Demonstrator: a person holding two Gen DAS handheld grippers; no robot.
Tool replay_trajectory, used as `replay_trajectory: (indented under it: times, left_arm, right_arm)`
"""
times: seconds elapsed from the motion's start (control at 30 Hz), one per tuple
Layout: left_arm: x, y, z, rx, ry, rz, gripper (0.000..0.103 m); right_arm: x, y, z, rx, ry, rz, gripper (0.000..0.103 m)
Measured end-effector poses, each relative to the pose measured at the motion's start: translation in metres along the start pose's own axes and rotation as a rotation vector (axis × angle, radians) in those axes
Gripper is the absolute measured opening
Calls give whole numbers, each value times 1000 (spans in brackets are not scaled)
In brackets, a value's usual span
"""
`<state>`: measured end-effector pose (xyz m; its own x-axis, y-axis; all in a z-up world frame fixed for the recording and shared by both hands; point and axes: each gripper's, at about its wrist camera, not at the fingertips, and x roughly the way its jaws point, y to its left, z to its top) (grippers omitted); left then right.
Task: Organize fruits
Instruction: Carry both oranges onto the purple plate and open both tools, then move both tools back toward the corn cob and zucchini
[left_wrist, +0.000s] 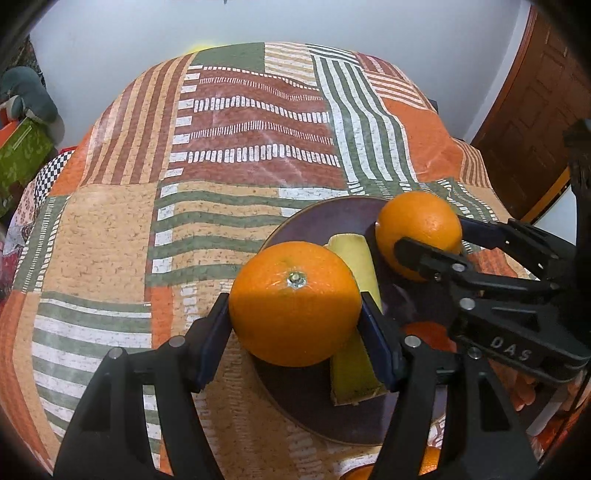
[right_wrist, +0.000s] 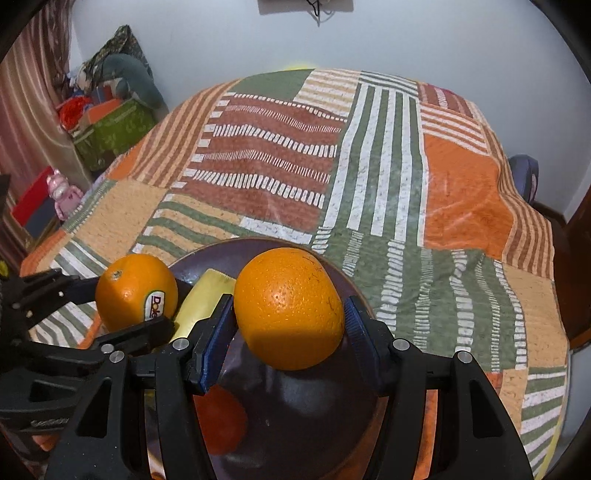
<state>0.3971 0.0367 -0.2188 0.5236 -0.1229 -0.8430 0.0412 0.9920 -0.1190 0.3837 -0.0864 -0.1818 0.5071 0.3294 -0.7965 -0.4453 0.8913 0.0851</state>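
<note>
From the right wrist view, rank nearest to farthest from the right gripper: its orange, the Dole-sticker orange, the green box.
1. Orange, gripped in the right gripper.
2. Dole-sticker orange, left, in the left gripper.
3. Green box, far left, off the table.

The left gripper is a black plastic linkage of curved, open-framed arms with triangular cut-outs, joined by round silver pins behind the jaws, and each finger carries a flat dark-blue pad on its inner face. The right gripper is the same build, with blue pads finely ribbed along the edge. Seen from the left wrist view, the body behind its jaws bears raised letters "DAS".
</note>
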Motion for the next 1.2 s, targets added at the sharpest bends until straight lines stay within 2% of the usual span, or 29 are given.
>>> replay_trajectory:
  times: [0.27,0.4,0.5,0.63,0.8,0.97,1.2]
  left_arm:
    - [0,11,-3,-44,24,-32,67]
    - [-3,12,-4,-18,37,1,68]
    - [-12,6,-6,21,19,21,69]
    - [-33,-4,-9,61,-27,22,78]
    - [-62,-8,-16,60,-52,4,78]
    - [-90,-7,-34,70,-61,8,79]
    - [-119,-1,-79,68,-61,23,79]
  right_arm:
    - [-1,1,-2,-19,16,-7,59]
    - [-3,2,-2,-15,31,15,60]
    - [-7,5,-2,-20,26,13,60]
    - [-20,10,-3,-30,6,0,60]
    - [-48,12,-8,-14,-32,13,60]
    - [-82,15,-20,-14,-69,28,64]
    - [-117,30,-58,-39,-95,48,67]
